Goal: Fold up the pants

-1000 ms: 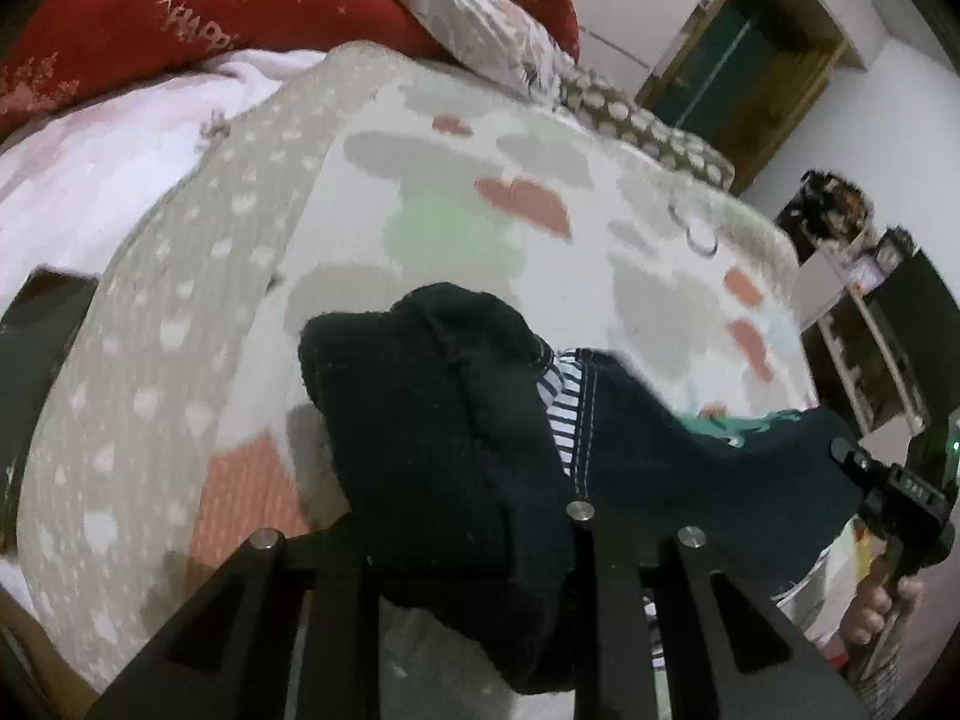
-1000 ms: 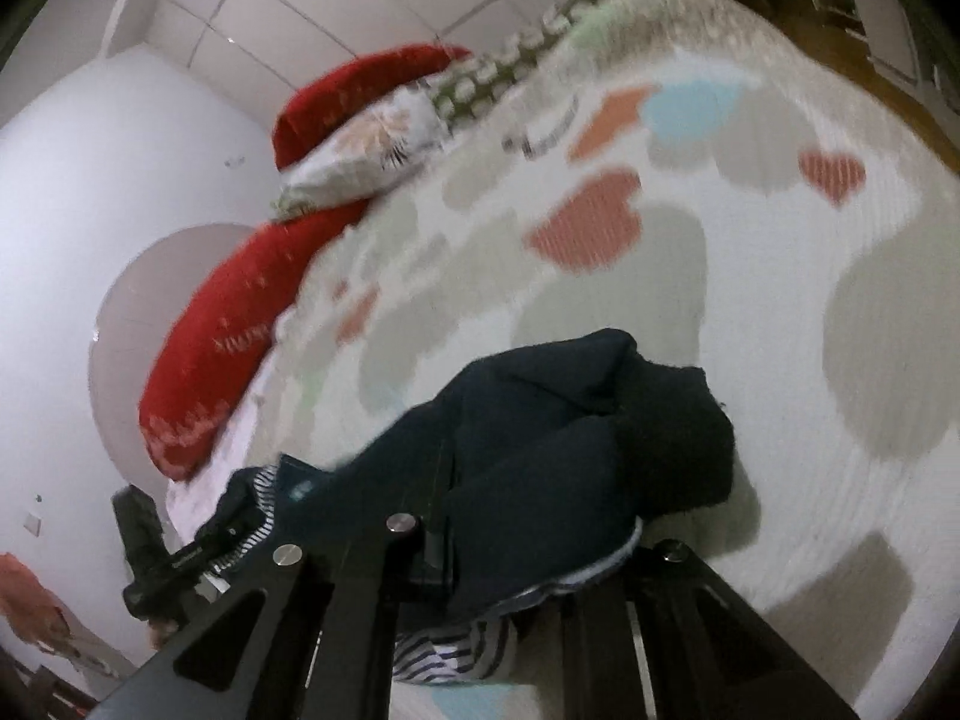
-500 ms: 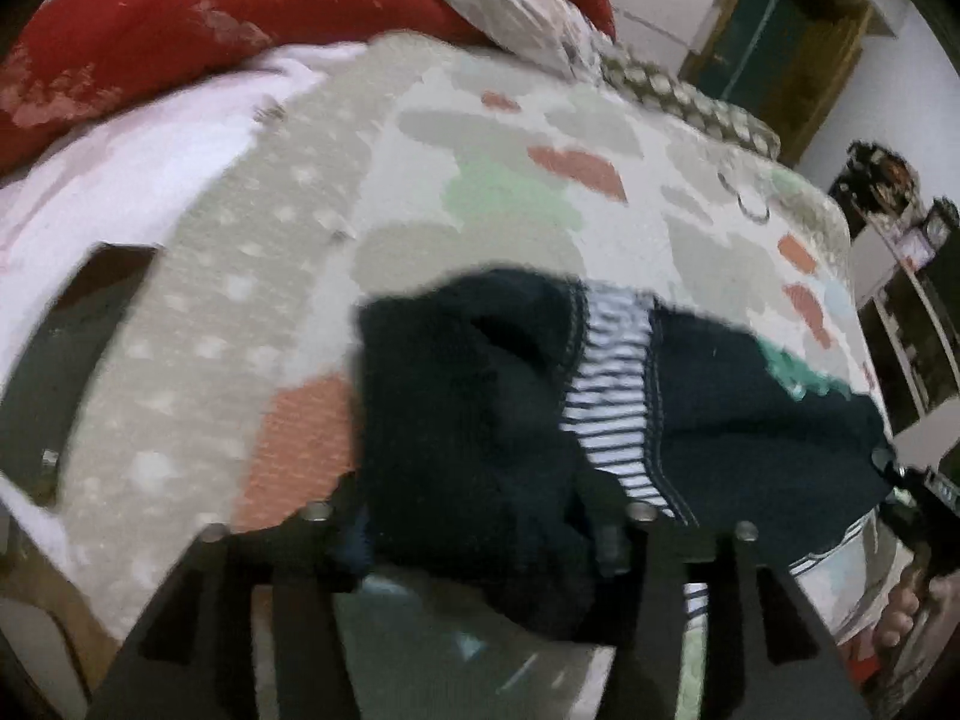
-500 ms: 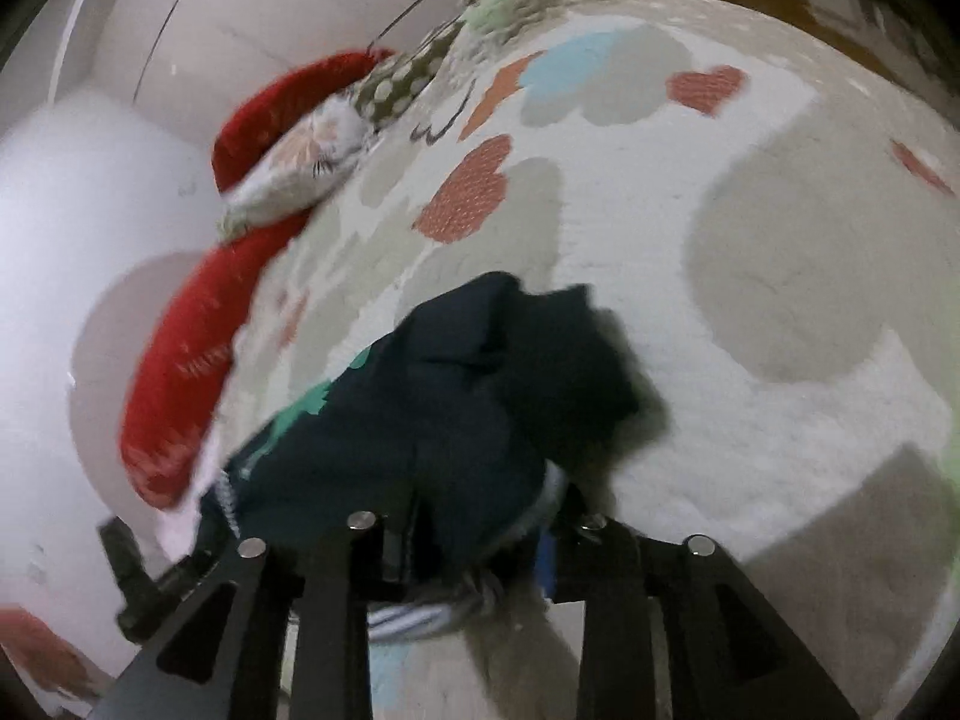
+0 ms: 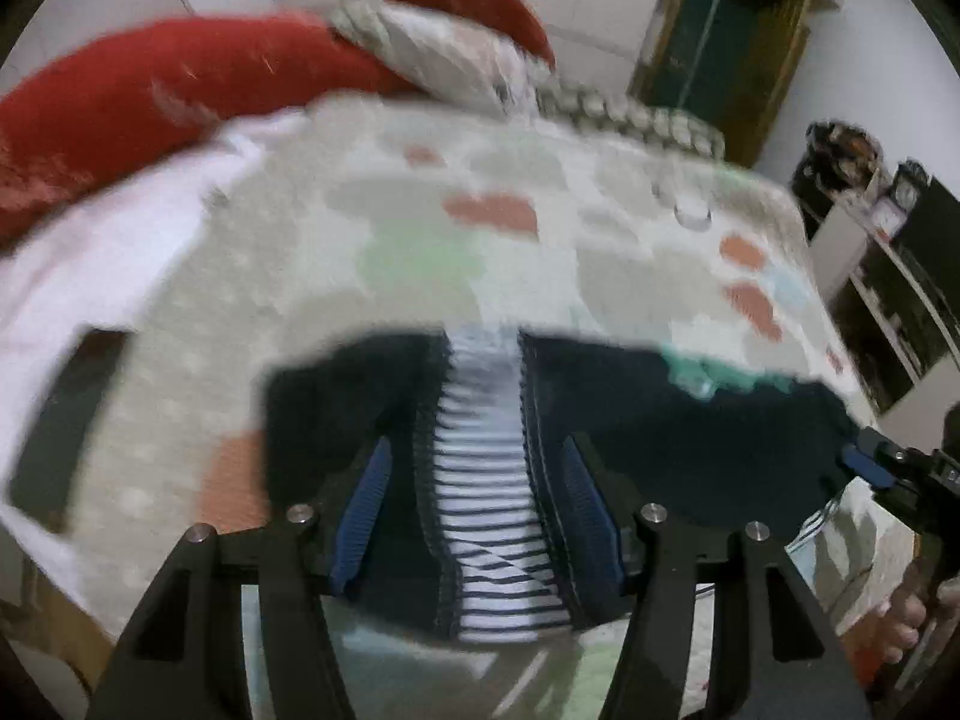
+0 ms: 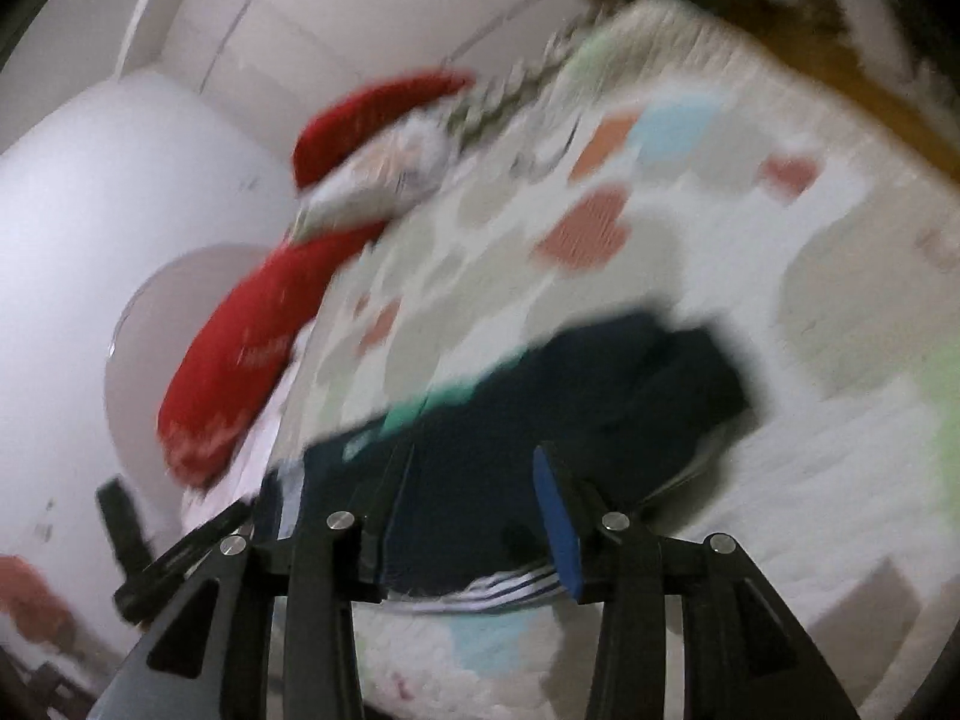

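The dark navy pants (image 5: 690, 420) lie in a folded bundle on the bed, with a striped white lining (image 5: 486, 480) showing in the middle and a green print at the far edge. My left gripper (image 5: 474, 468) is open, its blue pads on either side of the striped part, just above the cloth. My right gripper (image 6: 462, 480) is open over the other end of the pants (image 6: 600, 384); it also shows at the right edge of the left wrist view (image 5: 882, 468). Both views are motion-blurred.
The bed cover (image 5: 420, 228) has heart shapes in red, grey and green. Red pillows (image 5: 180, 90) and a patterned cushion (image 5: 444, 60) lie at the head. A dark phone-like object (image 5: 66, 420) lies at the left edge. A door (image 5: 720, 30) and shelves (image 5: 888, 300) stand to the right.
Both grippers opened and let go of the pants, which now lie flat on the bed. Both grippers have drawn back a little.
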Available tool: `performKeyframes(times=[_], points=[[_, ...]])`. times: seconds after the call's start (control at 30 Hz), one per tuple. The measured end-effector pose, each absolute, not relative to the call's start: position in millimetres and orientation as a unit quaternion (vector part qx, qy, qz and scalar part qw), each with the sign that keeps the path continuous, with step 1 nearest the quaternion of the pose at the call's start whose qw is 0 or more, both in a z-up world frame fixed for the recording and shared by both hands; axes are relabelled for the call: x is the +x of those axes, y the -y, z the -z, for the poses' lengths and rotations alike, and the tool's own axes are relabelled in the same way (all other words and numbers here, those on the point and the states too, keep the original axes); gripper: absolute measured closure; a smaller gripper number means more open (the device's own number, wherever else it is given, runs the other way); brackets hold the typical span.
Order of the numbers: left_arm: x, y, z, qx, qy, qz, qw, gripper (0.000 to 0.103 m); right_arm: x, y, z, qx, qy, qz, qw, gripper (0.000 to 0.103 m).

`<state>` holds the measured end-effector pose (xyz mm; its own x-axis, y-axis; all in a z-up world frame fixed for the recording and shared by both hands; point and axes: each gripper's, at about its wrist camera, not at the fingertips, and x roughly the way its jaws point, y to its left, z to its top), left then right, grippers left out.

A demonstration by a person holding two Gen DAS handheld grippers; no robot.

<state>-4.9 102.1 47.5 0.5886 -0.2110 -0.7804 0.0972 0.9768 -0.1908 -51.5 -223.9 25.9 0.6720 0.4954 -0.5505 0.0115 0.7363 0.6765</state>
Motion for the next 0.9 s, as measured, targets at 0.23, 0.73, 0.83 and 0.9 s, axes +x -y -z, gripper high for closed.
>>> performKeyframes(times=[0.23,0.73,0.83,0.9], points=[[0,-111,-27,-0.07,-0.471,0.098,0.874,0.045,-61,260,12,0.385,-0.393,-0.091,0.83,0.081],[51,86,-88,0.028,-0.497,0.29,0.817,0.037,-102,285,8,0.373,-0.355,-0.059,0.855,0.044],[65,140,-78,0.06,-0.513,0.32,0.794,0.036,-96,276,7,0.364,-0.358,-0.081,0.856,0.043],[72,174,-70,0.072,-0.524,0.336,0.779,0.036,-91,269,8,0.352,-0.365,-0.088,0.857,0.043]])
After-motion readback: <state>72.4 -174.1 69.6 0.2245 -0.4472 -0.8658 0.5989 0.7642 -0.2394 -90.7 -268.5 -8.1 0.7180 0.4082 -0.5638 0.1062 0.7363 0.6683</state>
